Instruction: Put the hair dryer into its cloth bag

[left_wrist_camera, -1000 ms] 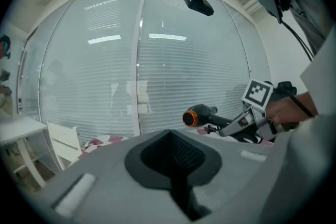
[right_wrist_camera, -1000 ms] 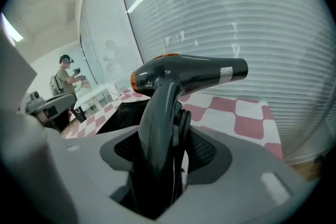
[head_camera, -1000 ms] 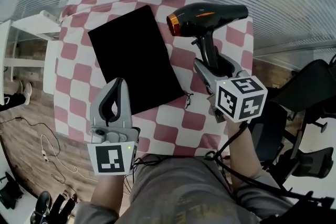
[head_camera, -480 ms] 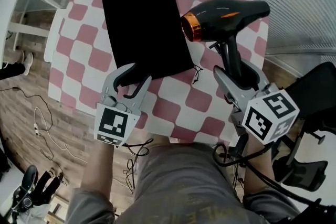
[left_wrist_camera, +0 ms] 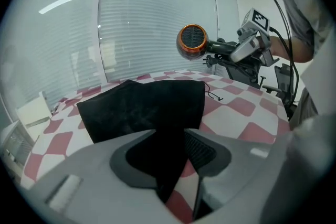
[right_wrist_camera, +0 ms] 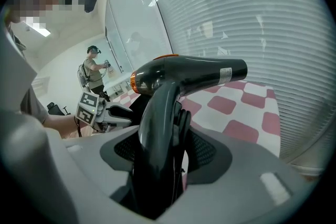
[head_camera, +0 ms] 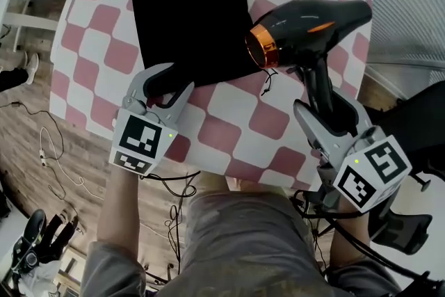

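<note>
Bag grab pending
I held the hair dryer (head_camera: 309, 17) in the right gripper (head_camera: 325, 105); left gripper (head_camera: 169, 83) gaped astride the cloth bag (head_camera: 188, 3): pinch next.

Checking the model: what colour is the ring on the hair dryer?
Orange ring; clearest in the head view.

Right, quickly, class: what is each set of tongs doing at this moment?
Left gripper: tongs open, over the cloth bag's near edge.
Right gripper: closed on the hair dryer's handle.
</note>
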Motion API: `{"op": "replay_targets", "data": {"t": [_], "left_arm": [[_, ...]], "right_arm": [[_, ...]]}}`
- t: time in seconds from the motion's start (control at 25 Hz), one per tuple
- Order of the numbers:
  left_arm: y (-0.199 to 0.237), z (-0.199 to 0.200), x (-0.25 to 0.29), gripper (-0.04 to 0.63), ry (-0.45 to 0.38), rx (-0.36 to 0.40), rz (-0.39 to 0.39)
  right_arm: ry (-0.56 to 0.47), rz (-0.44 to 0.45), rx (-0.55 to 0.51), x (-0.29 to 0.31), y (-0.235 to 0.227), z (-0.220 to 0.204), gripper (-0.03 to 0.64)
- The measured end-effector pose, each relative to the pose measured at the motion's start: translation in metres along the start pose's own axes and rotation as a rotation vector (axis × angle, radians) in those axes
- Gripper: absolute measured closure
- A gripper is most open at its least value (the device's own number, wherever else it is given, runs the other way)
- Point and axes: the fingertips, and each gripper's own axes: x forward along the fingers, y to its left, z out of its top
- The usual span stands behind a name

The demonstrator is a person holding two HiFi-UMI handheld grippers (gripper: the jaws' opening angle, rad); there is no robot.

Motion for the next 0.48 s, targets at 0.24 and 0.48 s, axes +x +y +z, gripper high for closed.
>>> {"op": "replay_targets", "data": {"t": [0.24,0.48], "left_arm": [[-0.003,0.001,0.002,0.515,0.019,0.030,0.010],[0.002,0.003,-0.004,0.594,0.029,0.020,0.021]], "right_arm": [[0.002,0.007,-0.017,-0.006,0.003,-0.006,0.353],[0.009,0.020,-0.026,-0.012,0.004,-0.008,0.353]]}}
